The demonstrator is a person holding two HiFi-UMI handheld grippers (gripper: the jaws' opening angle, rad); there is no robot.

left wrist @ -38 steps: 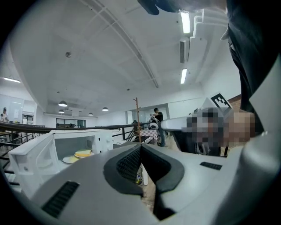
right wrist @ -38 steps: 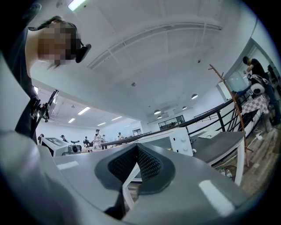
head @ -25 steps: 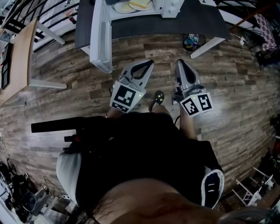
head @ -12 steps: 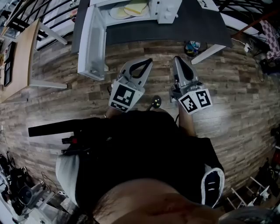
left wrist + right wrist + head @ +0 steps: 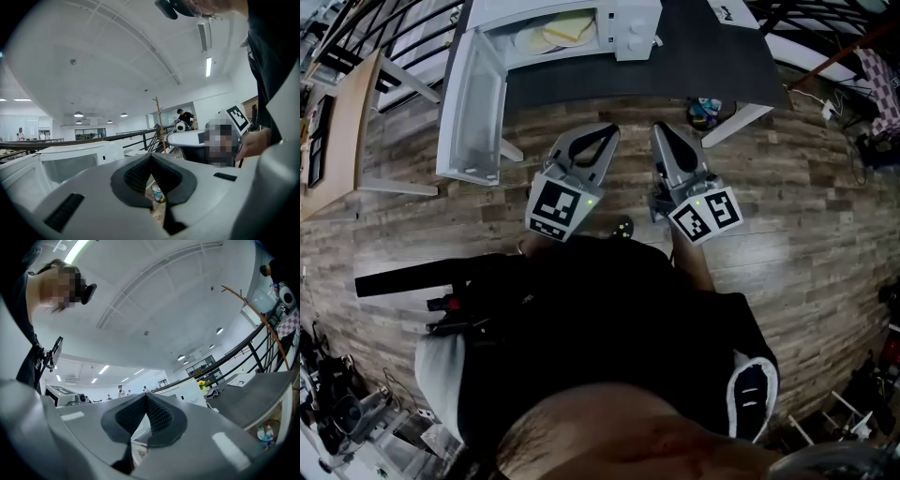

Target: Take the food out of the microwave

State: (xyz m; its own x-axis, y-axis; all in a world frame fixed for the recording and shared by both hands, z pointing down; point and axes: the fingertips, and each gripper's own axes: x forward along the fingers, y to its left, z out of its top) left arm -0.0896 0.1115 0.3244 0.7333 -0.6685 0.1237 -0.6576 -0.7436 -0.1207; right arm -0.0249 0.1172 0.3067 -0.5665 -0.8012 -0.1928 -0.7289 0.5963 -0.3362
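Left tongs (image 5: 607, 133): pressed together, nothing between. Right tongs (image 5: 660, 127): pressed together too, empty. Side by side above the wooden floor (image 5: 825, 216), tips toward the counter (image 5: 703, 56), just short of its front edge.

Compared with one second ago: closer now to the counter and the microwave (image 5: 525, 9). Both lower in the head view now, with more of the cavity visible. Already open then, open now.

Inside the cavity, the food (image 5: 567, 28): flat on a pale plate (image 5: 530, 39). Pale, flattish piece, long side across the cavity, roughly left to right in the head view. Front or back of it: cannot tell.

On the left of the cavity, the door (image 5: 472, 105): swung out past the counter's front edge, over the floor, its free end near the left tongs, on their left. On the right of the cavity, the control panel (image 5: 636, 28). In front of the opening, a bare dark strip of counter. Under the counter, a white leg (image 5: 733, 122) and a small colourful container (image 5: 707, 108) on the floor, ahead of the right tongs and to their right.
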